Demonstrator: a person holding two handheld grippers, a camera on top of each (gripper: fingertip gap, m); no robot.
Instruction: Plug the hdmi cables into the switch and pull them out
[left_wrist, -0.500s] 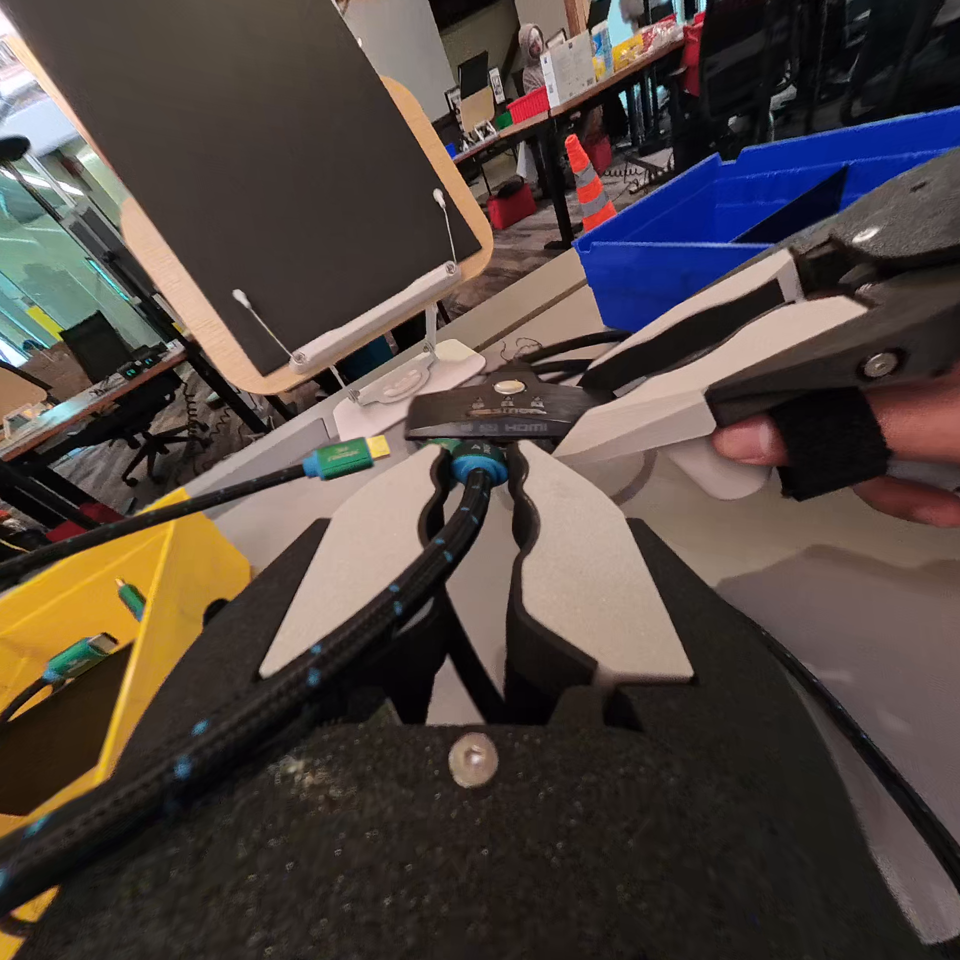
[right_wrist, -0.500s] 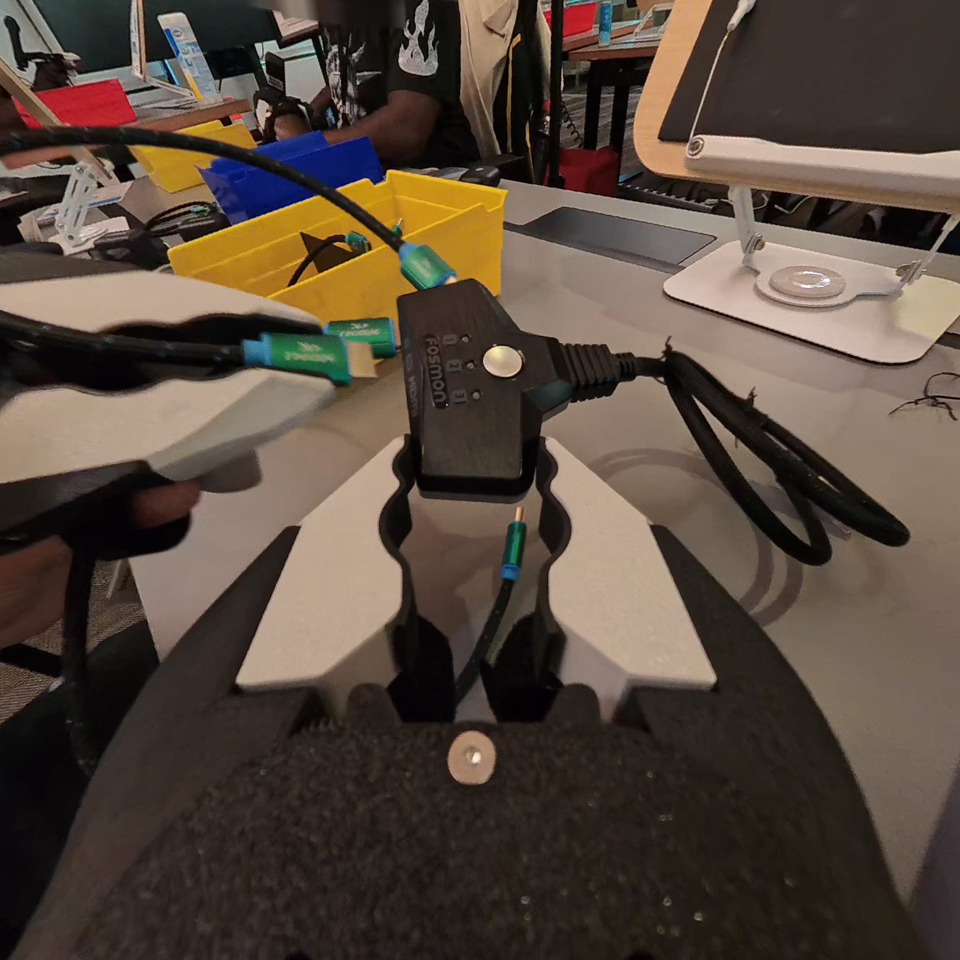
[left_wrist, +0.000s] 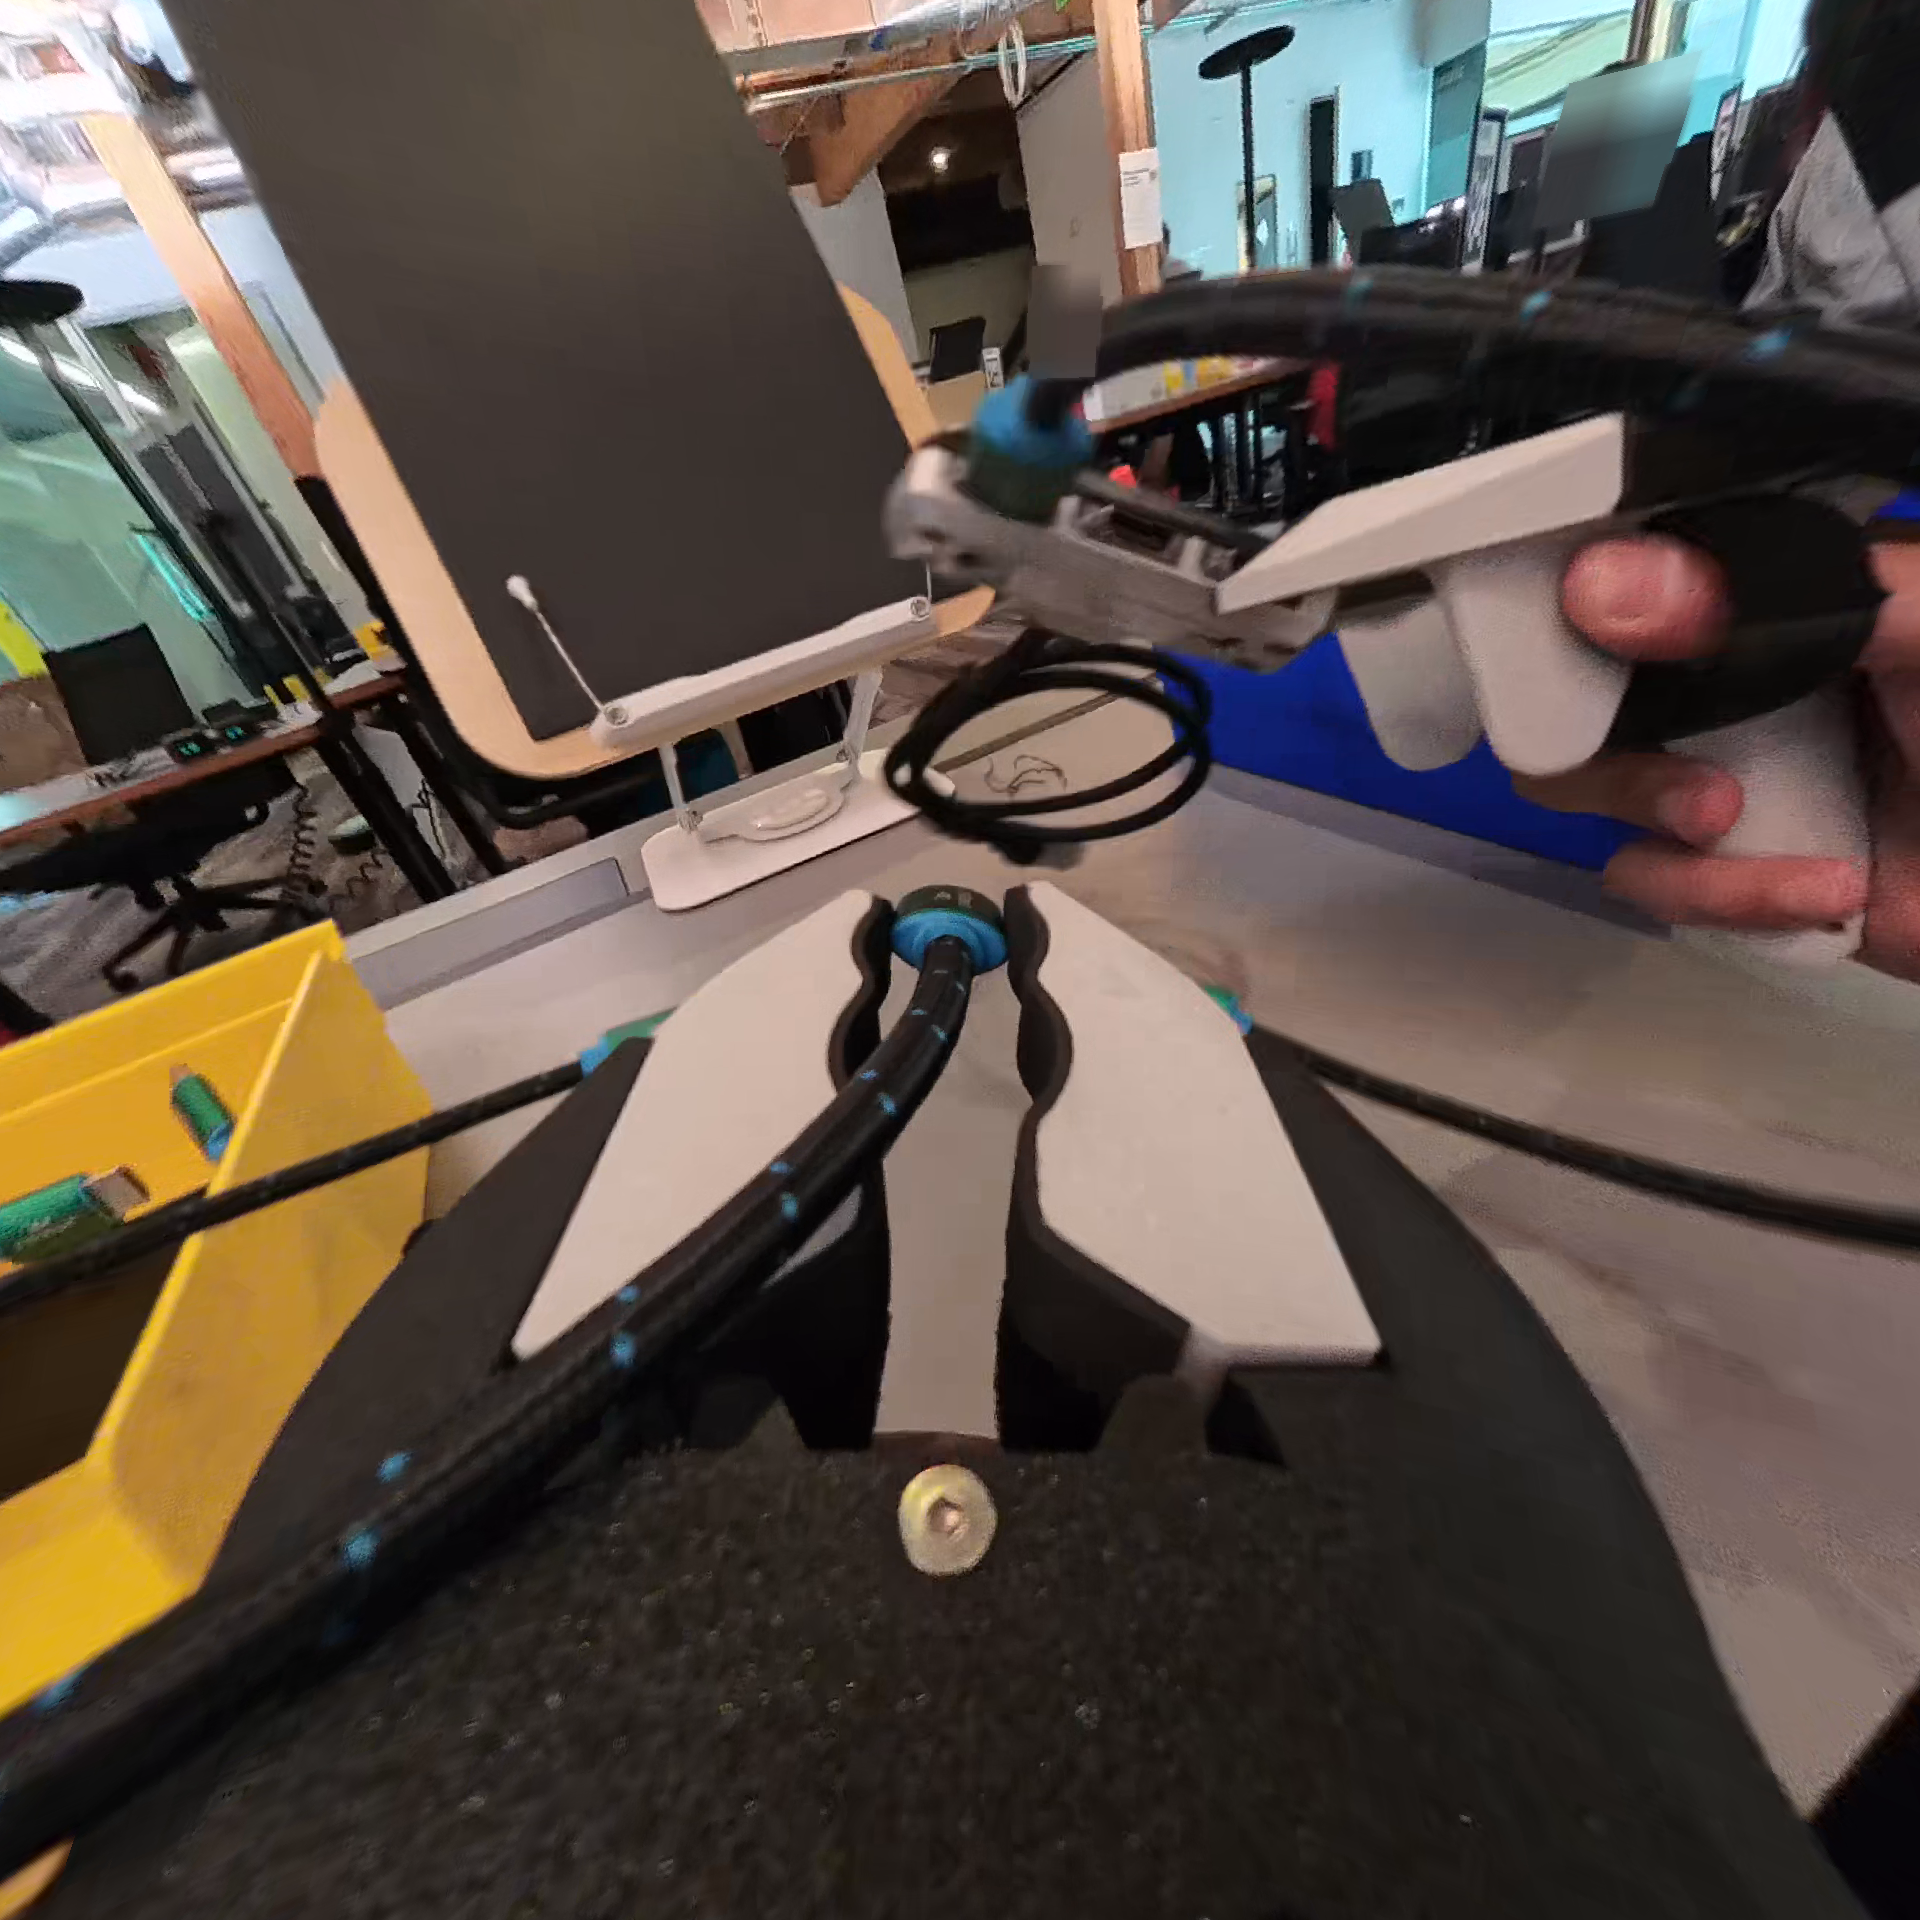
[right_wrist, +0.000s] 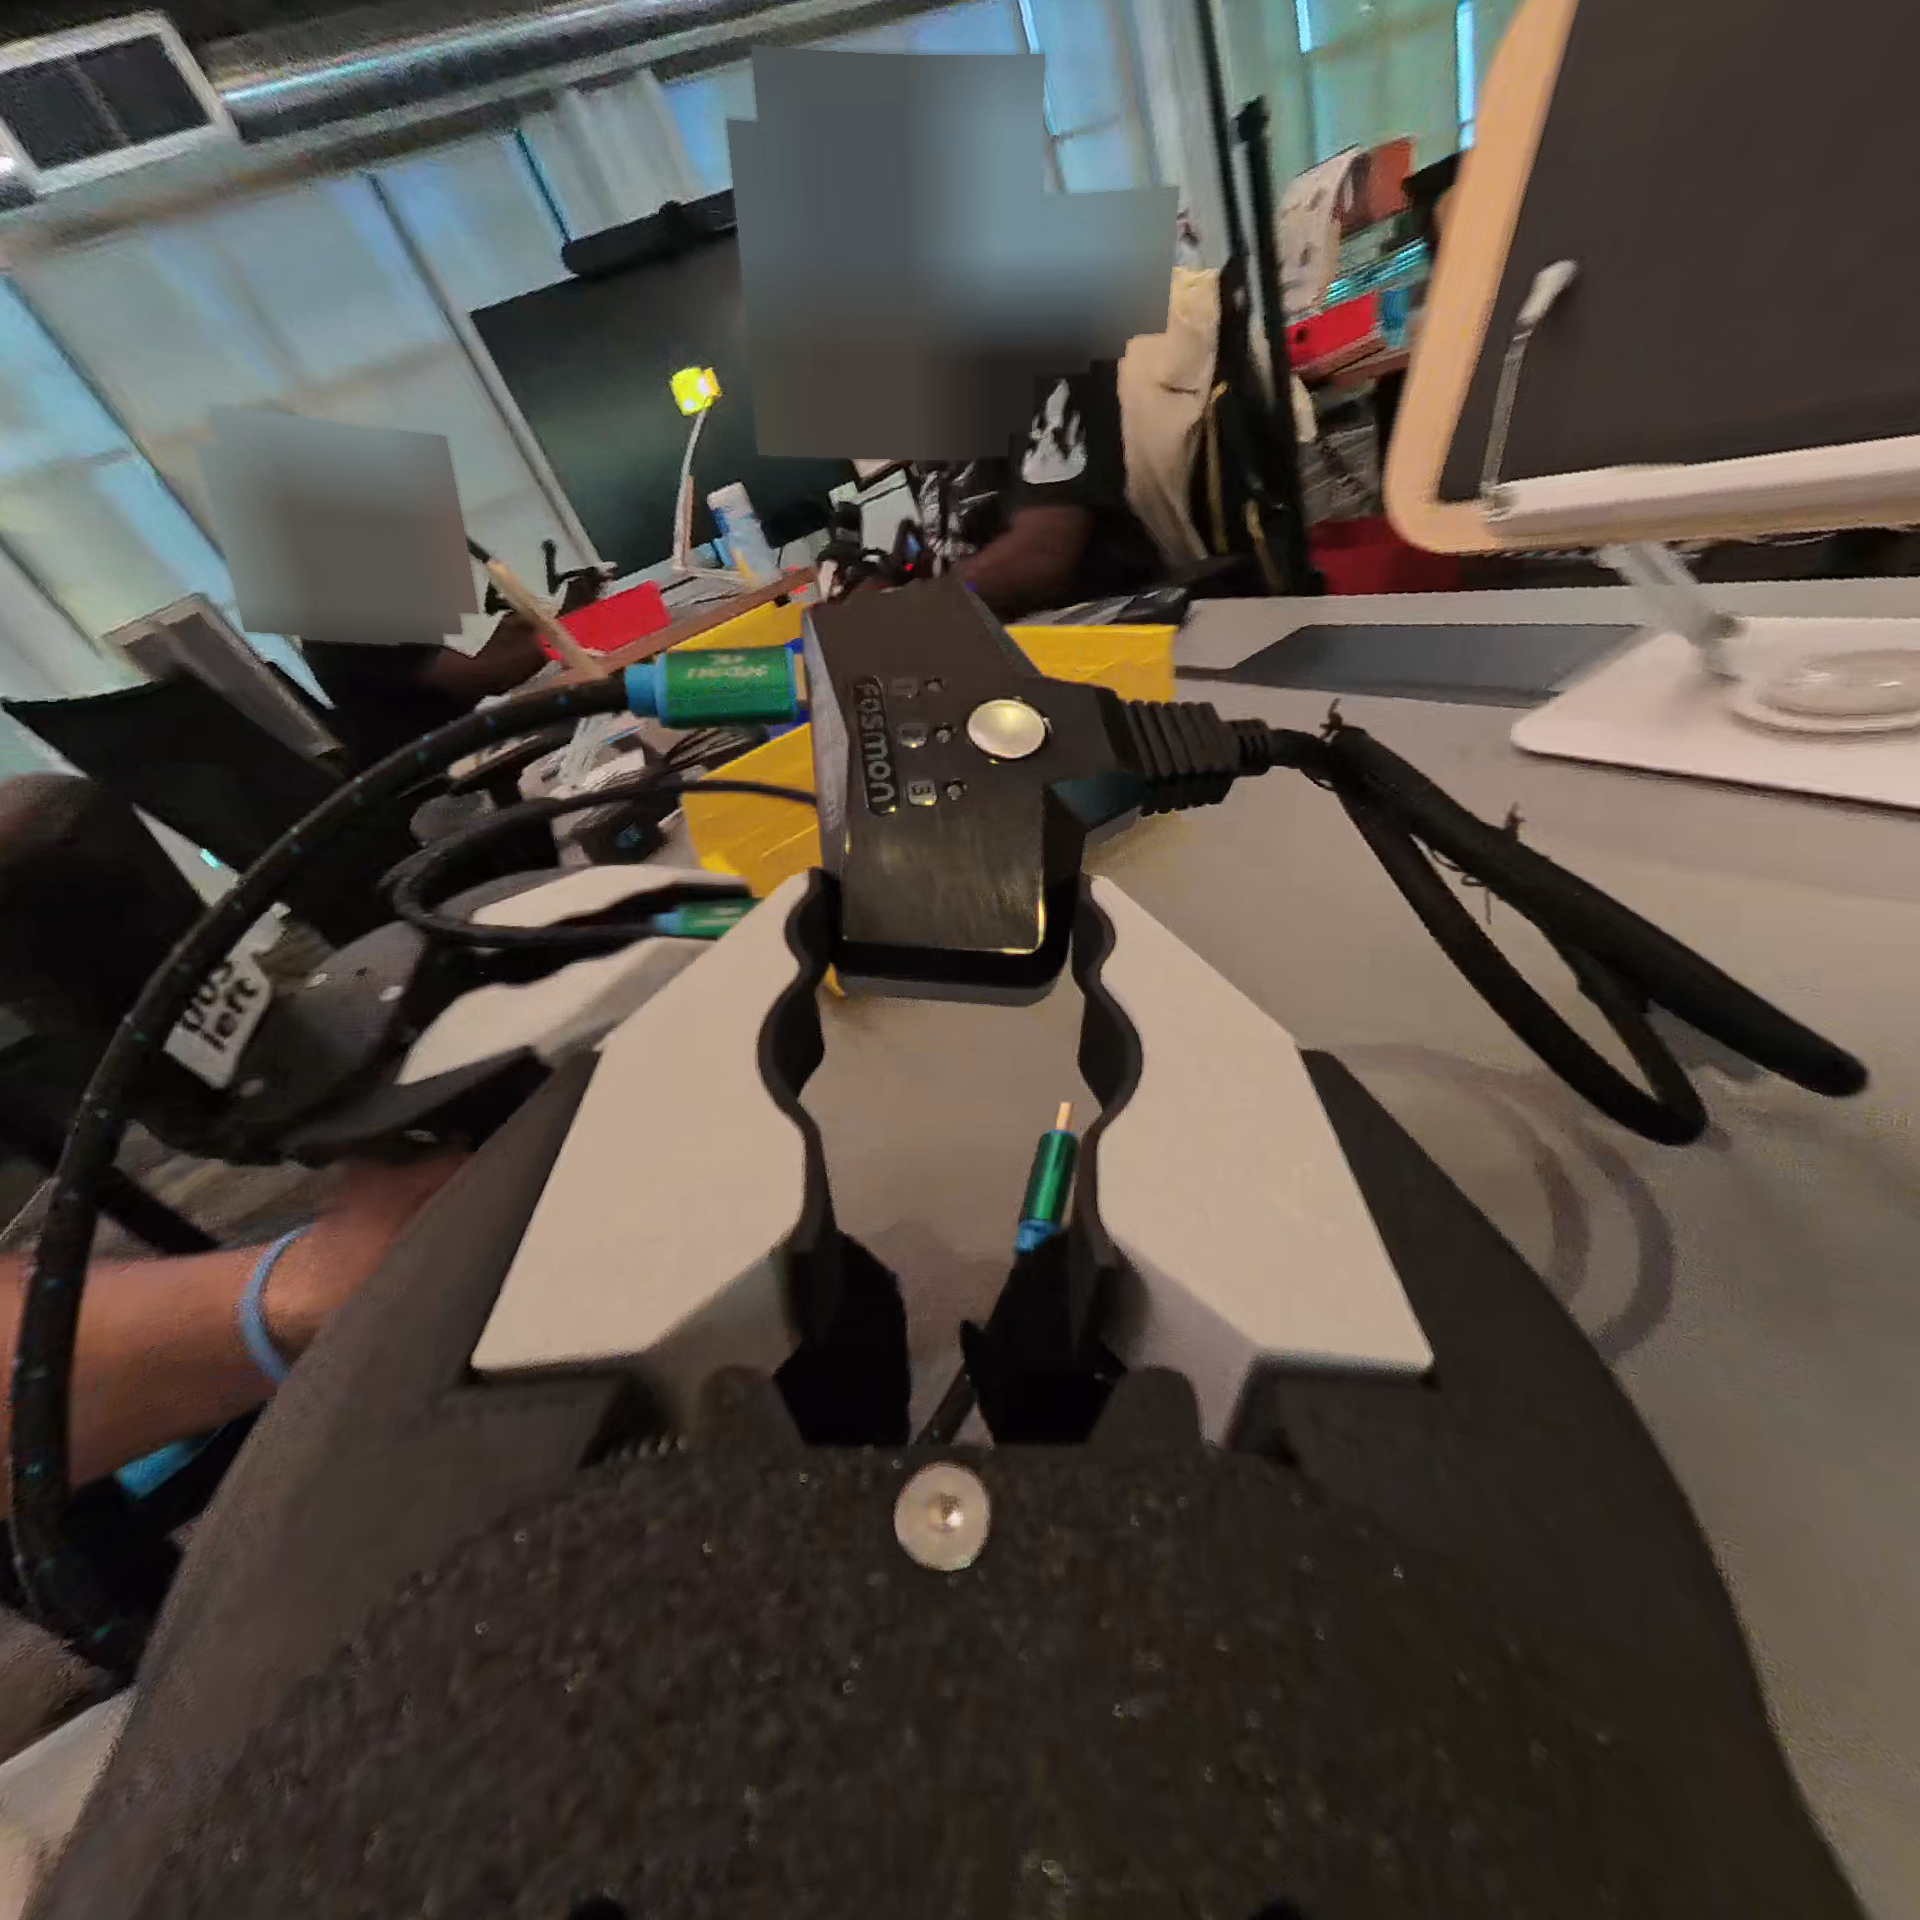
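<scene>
the switch (right_wrist: 935, 821) is held up off the table by the r gripper (right_wrist: 948, 940), one plug (right_wrist: 717, 681) in its side. a 2nd plug (left_wrist: 943, 925) is pinched by the l gripper (left_wrist: 943, 930). it should be lined up w/ a free port, then pushed in straight & slow.

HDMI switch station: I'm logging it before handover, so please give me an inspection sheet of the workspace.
Surface: grey table, matte.
Job's things: black switch lifted off the table, one green plug inserted; loose plug lying below.
Clutter: yellow bin with spare plugs, blue bin, board on white stand.
Grippers: right gripper shut on switch; left gripper shut on second plug.
Cables: switch lead looped.
Surroundings: people at desks behind.
</scene>
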